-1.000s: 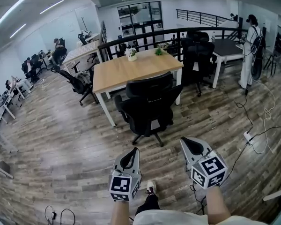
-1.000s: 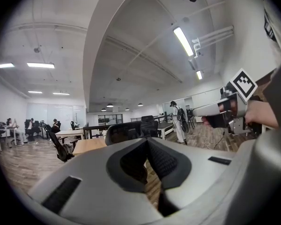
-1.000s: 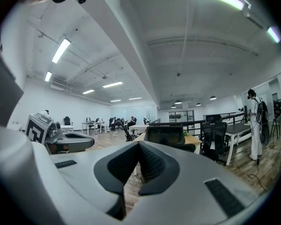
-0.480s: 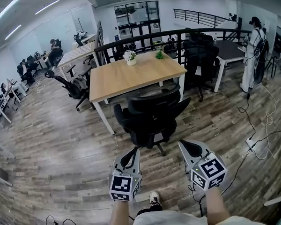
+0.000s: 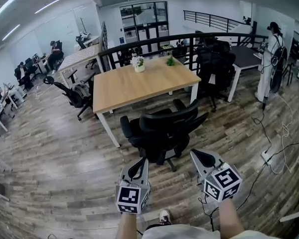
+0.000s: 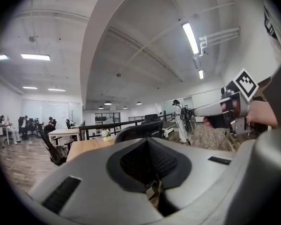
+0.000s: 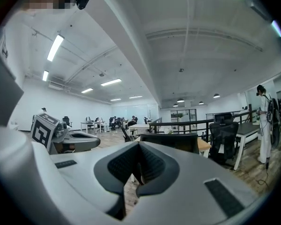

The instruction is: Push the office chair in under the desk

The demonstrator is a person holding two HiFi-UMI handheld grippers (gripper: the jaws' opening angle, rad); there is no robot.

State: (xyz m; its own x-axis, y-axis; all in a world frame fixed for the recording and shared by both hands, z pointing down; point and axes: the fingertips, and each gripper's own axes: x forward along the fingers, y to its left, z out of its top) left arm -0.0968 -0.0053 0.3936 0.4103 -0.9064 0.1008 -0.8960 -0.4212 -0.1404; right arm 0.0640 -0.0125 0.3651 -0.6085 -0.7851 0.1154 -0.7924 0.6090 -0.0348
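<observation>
A black office chair (image 5: 162, 131) stands at the near edge of a light wooden desk (image 5: 139, 81), its backrest toward me. My left gripper (image 5: 138, 168) and right gripper (image 5: 203, 157) are held side by side just short of the chair, both shut and empty, neither touching it. In the left gripper view the chair's backrest (image 6: 138, 131) rises just beyond the shut jaws of the left gripper (image 6: 149, 170). In the right gripper view the backrest (image 7: 171, 140) shows past the shut jaws of the right gripper (image 7: 136, 170), with the desk edge (image 7: 203, 146) behind it.
A white flower pot (image 5: 138, 62) and a small green plant (image 5: 169, 60) sit on the desk's far side. More black chairs (image 5: 214, 63) stand to the right, another chair (image 5: 72, 91) to the left. A person (image 5: 270, 59) stands far right. Cables (image 5: 269, 156) lie on the wood floor.
The chair and desk have come closer and lower in the head view as I walked toward them. Both grippers keep their place in the view, still shut.
</observation>
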